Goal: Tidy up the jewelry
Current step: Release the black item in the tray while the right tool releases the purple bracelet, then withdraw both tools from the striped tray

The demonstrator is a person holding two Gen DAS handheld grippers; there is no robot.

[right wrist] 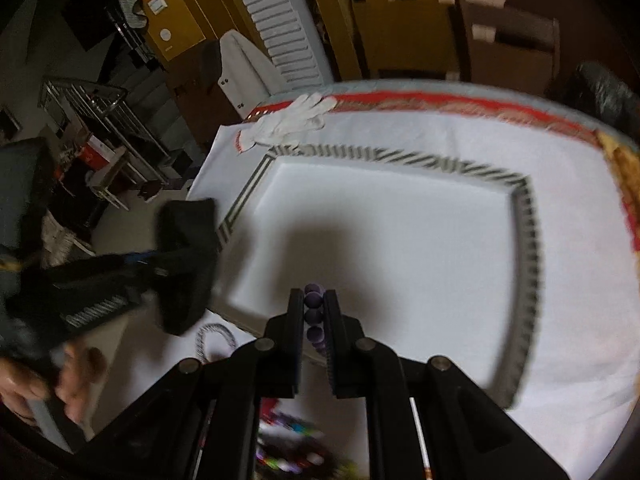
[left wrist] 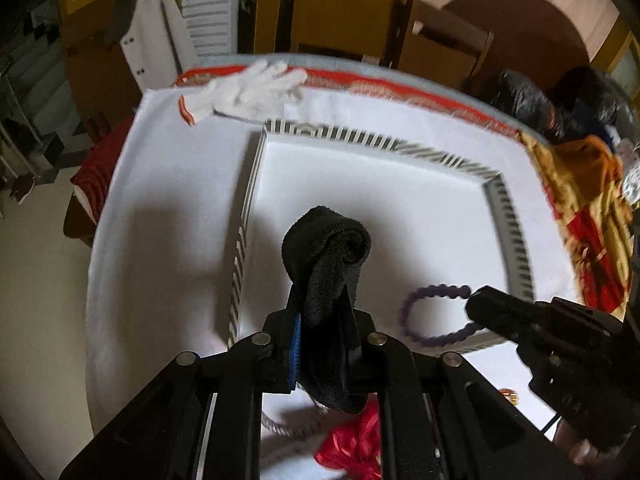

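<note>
The purple bead bracelet [left wrist: 436, 316] is clamped in the right gripper [right wrist: 314, 312] — the black cloth [left wrist: 326, 256] in the left gripper [left wrist: 320, 320] — both carried above the striped tray [left wrist: 516, 240], its floor straight ahead below the jaws.

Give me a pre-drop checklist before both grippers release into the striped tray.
1. Right gripper shut on purple bead bracelet: ok.
2. Left gripper shut on black cloth: ok.
3. Striped tray floor bare where visible: ok.
4. Bracelet over tray interior: ok, near the front rim.
5. Cloth fully inside tray's left wall: cannot tell.
6. White glove outside tray: ok.
</note>
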